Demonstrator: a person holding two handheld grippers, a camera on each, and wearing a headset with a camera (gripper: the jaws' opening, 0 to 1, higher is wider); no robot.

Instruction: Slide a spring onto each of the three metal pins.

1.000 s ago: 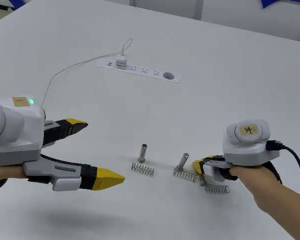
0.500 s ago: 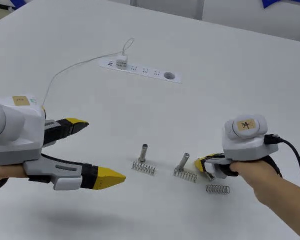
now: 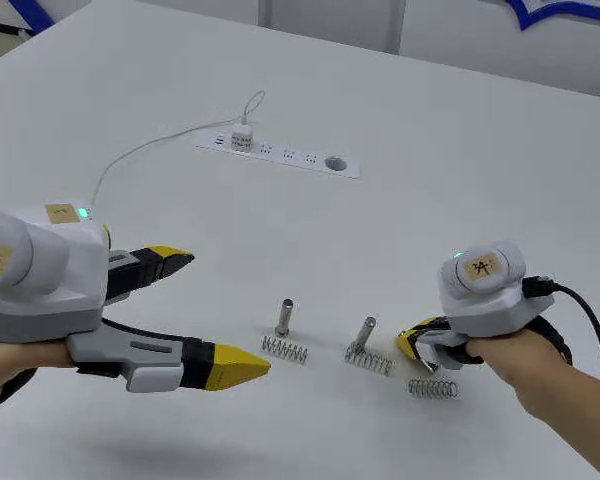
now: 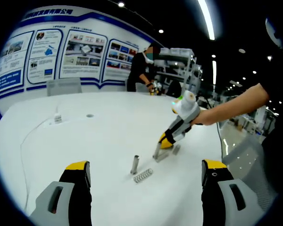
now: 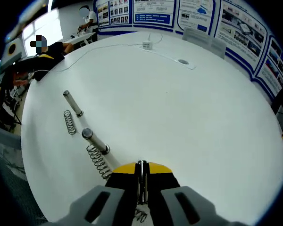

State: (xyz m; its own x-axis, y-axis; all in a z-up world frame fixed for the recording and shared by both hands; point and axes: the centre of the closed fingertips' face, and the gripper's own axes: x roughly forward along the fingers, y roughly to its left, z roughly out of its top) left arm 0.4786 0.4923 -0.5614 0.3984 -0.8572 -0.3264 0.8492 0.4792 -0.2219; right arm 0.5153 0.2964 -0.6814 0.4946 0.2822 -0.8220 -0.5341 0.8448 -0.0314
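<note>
Noted in right gripper view: right gripper (image 5: 141, 165) clenched on third pin (image 5: 141, 188), its jaws masked by housing in head view; left gripper (image 3: 206, 310) released wide, near left; left pin (image 3: 284, 317) and right pin (image 3: 363, 335) upright mid-table, left spring (image 3: 284, 348) and middle spring (image 3: 368, 360) beside their bases, right spring (image 3: 433, 388) just beyond; power strip (image 3: 280, 155) far.

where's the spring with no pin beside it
In the head view, the loose spring lies on the table close beside the right gripper, right of the right-hand pin.

White table (image 3: 460, 180): two pins (image 3: 284, 318), three springs (image 3: 284, 349), power strip (image 3: 280, 155).
</note>
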